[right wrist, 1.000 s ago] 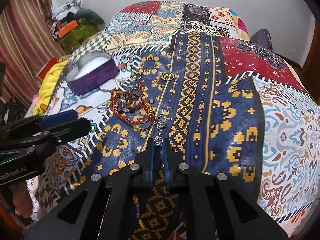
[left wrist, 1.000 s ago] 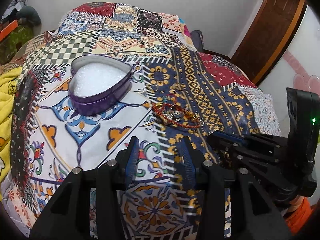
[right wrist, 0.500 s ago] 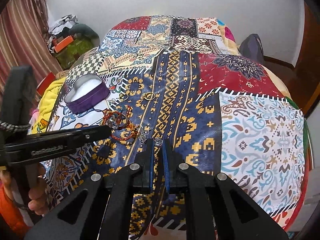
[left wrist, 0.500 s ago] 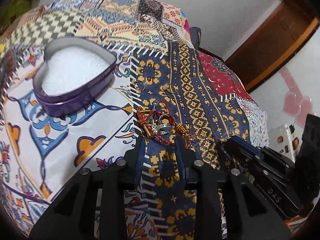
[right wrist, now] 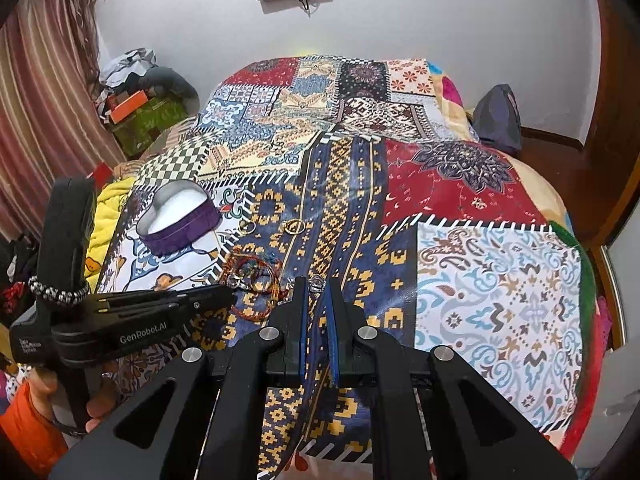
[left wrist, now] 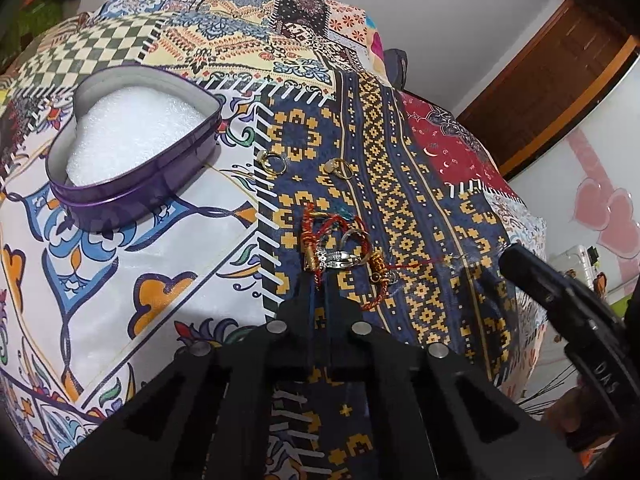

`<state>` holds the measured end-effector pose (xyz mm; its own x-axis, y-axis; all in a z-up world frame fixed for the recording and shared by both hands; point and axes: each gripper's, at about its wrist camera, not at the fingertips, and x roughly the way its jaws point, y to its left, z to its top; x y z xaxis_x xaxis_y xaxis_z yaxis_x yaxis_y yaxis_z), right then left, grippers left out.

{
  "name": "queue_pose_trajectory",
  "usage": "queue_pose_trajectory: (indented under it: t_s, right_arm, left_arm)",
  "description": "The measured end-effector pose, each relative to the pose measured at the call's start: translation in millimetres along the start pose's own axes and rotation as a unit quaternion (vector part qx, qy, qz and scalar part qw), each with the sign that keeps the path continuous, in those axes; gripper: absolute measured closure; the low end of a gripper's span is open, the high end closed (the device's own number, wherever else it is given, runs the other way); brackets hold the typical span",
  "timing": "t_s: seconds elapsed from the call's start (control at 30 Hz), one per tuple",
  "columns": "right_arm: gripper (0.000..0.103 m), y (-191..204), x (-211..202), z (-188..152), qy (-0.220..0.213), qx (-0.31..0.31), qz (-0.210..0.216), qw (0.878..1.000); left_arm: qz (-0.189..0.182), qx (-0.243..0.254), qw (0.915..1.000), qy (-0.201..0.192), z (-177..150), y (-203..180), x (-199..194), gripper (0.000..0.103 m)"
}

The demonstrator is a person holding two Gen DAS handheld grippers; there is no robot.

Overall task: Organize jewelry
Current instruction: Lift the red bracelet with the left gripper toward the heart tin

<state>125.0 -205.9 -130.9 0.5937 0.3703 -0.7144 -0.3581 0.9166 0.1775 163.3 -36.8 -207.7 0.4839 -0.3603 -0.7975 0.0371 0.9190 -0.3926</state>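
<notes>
A purple heart-shaped tin (left wrist: 132, 200) with white foam inside stands open on the patchwork bedspread (left wrist: 140, 312). Two gold rings (left wrist: 274, 162) (left wrist: 340, 168) lie just right of it. Nearer me lies a tangle of red thread bracelets (left wrist: 360, 236) with a silver ring (left wrist: 340, 258) in it. My left gripper (left wrist: 318, 280) is shut at the tangle's near edge, with a red thread pinched between its tips. My right gripper (right wrist: 317, 292) is shut on a small silver charm (right wrist: 317, 282) and is held above the blue and yellow patch. In the right wrist view, the tin (right wrist: 180, 236) and the left gripper (right wrist: 230, 294) are at the left.
A yellow cloth (right wrist: 106, 216) hangs off the bed's left side, beyond it a pile of clutter (right wrist: 140, 100) and a striped curtain (right wrist: 36, 112). A dark bag (right wrist: 498, 116) sits at the far right corner. A hand in an orange sleeve (right wrist: 36, 420) holds the left gripper.
The left gripper moved forward and down to the bracelet tangle and went from open to shut on a thread. The right gripper rose, shut, with the silver charm still at its tips.
</notes>
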Motion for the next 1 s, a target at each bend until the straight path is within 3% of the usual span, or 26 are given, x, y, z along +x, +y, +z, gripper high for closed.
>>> queue_pose_trajectory:
  t_s: [0.43, 1.0]
  right_arm:
    - [0.096, 12.6, -31.5, 16.4, -0.048, -0.006, -0.001, 0.999]
    - [0.096, 38.1, -63.3, 39.0, -0.103, -0.028, -0.003, 0.994]
  left_arm:
    - [0.042, 0.041, 0.9943, -0.089, 6.5, -19.1, -53.0, 0.102]
    - [0.076, 0.027, 0.9787, -0.189, 8.3, 4.0, -136.5, 0.102]
